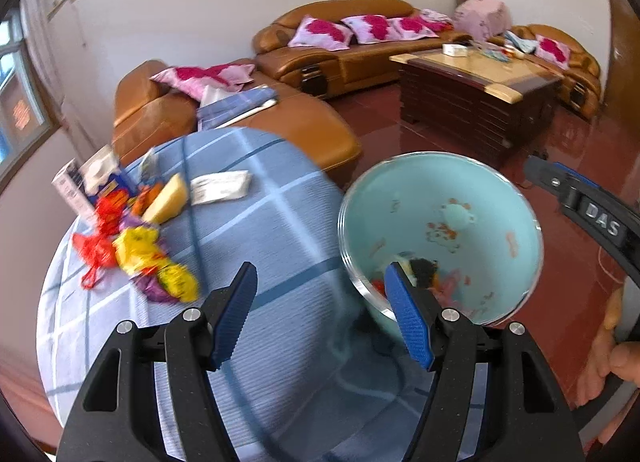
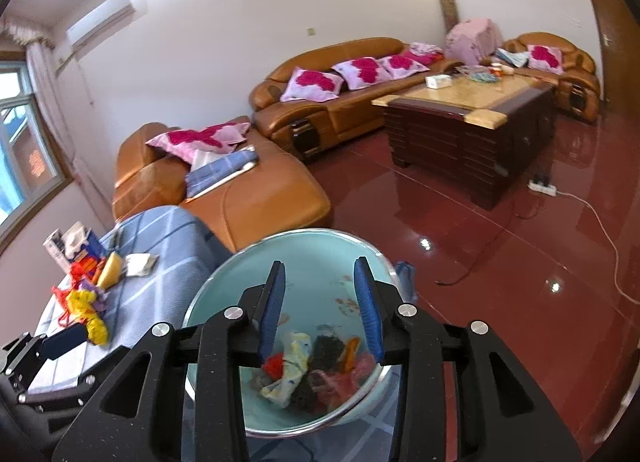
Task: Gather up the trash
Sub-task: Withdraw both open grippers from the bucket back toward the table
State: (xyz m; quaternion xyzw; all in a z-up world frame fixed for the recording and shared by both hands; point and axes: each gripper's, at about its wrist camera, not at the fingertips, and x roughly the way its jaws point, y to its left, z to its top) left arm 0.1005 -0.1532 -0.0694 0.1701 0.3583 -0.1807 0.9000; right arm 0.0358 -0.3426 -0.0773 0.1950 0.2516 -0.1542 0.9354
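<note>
Below, a pale blue bowl [image 2: 320,302] holding crumpled wrappers [image 2: 296,366] at its bottom, beside more trash [image 1: 136,250] heaped on the blue checked tablecloth [image 1: 272,221]. Left gripper [image 1: 320,302] spread wide and empty over cloth and bowl rim; right gripper [image 2: 320,302] part open above the bowl, gripping nothing. Behind, brown leather sofas [image 2: 340,101], coffee table [image 2: 468,117], red glossy floor [image 2: 480,254].
</note>
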